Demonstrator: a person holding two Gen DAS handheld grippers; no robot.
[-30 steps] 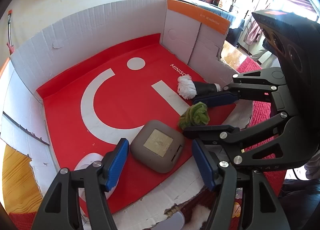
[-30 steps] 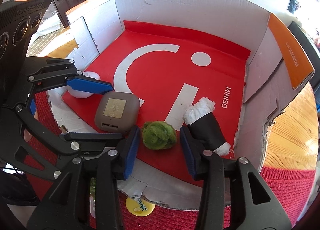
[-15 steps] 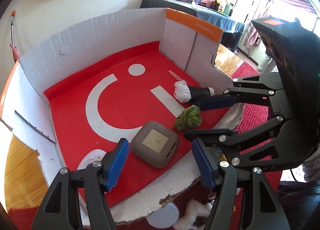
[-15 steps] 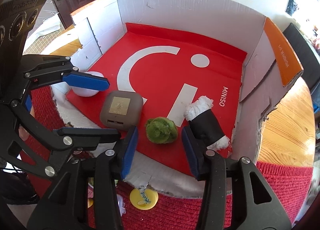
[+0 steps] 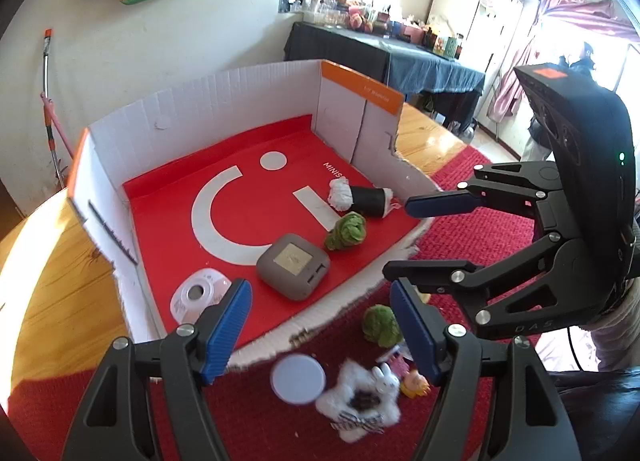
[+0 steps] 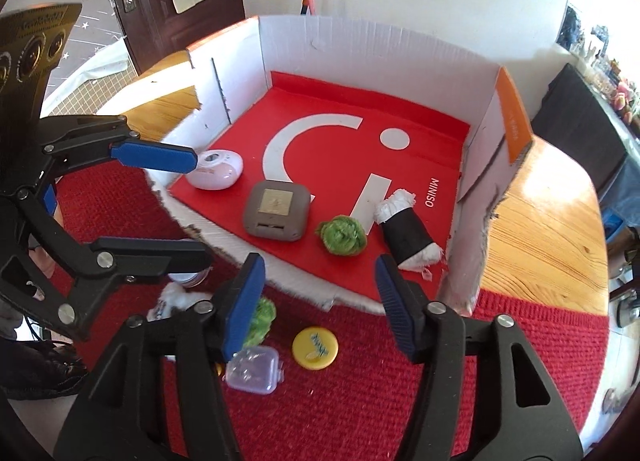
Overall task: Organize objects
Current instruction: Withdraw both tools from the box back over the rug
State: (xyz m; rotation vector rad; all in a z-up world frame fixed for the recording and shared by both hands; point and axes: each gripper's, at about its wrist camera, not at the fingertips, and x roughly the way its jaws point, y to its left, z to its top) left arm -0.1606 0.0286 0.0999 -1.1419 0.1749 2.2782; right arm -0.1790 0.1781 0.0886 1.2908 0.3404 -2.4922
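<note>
A red-floored cardboard box [image 5: 200,109] [image 6: 360,45] holds a grey square case [image 5: 294,265] [image 6: 277,209], a green plush ball [image 5: 346,229] [image 6: 341,234], a black and white roll [image 5: 360,199] [image 6: 406,231] and a white round device [image 5: 198,295] [image 6: 216,169]. My left gripper [image 5: 320,321] is open and empty above the red mat in front of the box. My right gripper [image 6: 320,309] is open and empty, also in front of the box. On the mat lie a second green ball [image 5: 382,325] [image 6: 260,317], a pale round lid [image 5: 298,378], a white plush toy [image 5: 360,397], a yellow disc [image 6: 315,347] and a clear small box [image 6: 253,369].
The box stands on a wooden table [image 5: 44,261] [image 6: 540,221] with a red woven mat [image 6: 400,401] in front. The box's front wall is torn low. A dark cloth-covered table [image 5: 384,57] with clutter stands behind. A door [image 6: 160,1] is at the back left.
Both grippers have pulled back and up from the box, empty. The green ball and grey case stay on the box floor. Items on the red mat have come into view.
</note>
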